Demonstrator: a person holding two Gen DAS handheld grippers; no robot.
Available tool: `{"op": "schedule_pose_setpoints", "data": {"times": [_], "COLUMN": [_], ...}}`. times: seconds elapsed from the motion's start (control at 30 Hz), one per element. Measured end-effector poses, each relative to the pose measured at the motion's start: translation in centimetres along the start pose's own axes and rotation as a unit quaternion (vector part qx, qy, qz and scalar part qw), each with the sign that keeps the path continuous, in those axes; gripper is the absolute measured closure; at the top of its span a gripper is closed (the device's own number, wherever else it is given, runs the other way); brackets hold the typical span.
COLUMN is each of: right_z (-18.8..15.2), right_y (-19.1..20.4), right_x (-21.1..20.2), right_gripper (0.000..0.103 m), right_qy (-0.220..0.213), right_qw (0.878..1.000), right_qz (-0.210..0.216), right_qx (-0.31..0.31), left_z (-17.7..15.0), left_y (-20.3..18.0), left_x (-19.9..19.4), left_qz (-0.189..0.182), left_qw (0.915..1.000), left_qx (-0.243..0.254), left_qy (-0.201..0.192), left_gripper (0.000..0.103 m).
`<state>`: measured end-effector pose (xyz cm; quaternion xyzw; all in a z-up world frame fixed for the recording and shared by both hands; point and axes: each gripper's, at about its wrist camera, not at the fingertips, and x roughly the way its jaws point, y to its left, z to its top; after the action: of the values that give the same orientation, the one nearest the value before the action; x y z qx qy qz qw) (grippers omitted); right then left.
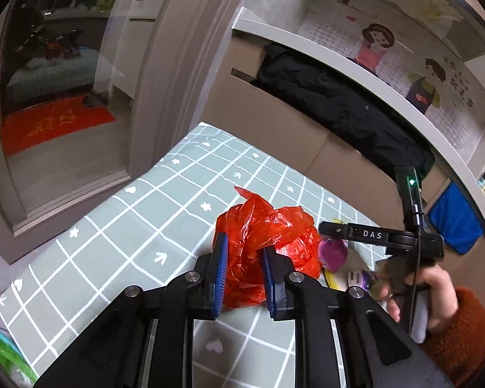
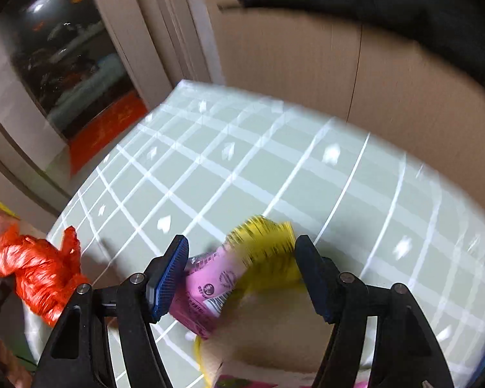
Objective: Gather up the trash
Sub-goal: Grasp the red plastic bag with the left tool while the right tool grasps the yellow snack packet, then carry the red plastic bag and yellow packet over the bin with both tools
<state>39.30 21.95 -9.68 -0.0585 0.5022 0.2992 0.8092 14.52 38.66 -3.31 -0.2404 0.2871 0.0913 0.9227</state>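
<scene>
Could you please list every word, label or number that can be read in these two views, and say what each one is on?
"DAS": white letters on the black arm of the right tongs.
Red doormat: gold characters, too distorted to read.
Wall poster: handwritten dark characters beside the cartoon figures, too small to read.
Pink wrapper: print and a barcode, blurred, unreadable.
Yellow wrapper: dark print, blurred, unreadable.

Left black plastic two-finger gripper [image 1: 242, 271]: ribbed blue pads, silver round pivot screws. Right black gripper [image 2: 242, 274]: matching blue pads; side arm marked "DAS", green indicator light. Bare hand [image 1: 433, 294]; fuzzy rust-orange sleeve [image 1: 462, 333].
</scene>
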Motion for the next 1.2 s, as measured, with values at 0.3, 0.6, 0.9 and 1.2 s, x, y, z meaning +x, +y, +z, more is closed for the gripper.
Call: {"op": "schedule_pose_setpoints", "data": {"times": [0.3, 0.6, 0.9, 1.2], "right_z": [-3.0, -5.5, -10.1, -13.4], "right_y": [0.0, -2.1, -4.7, -7.4], "right_x": [-5.9, -14.5, -19.7, -24.9], "right_gripper": [0.075, 0.077, 0.078, 0.078], "right_qy": [-0.044, -0.108, -0.148, -0.208], "right_qw": [0.998, 0.992, 0.985, 0.974], "right_qz": [0.014, 0.001, -0.045, -0.070], "right_qx": [-0.050, -0.066, -0.077, -0.057], "left_z": [-1.7, -2.6, -3.3, -2.6], "left_y": [-2.2, -6.0, -10.6, -16.7], "left_x": [-0.3, -1.1, -2.4, -4.0], "left_qz": [-0.028, -0.054, -0.071, -0.092], "left_qw": [0.9993, 0.9976, 0.9938, 0.9867], "left_qx": [0.004, 0.032, 0.082, 0.134], "left_qy": [0.023, 0.029, 0.023, -0.007], "left_gripper": [0.083, 0.083, 0.083, 0.083]}}
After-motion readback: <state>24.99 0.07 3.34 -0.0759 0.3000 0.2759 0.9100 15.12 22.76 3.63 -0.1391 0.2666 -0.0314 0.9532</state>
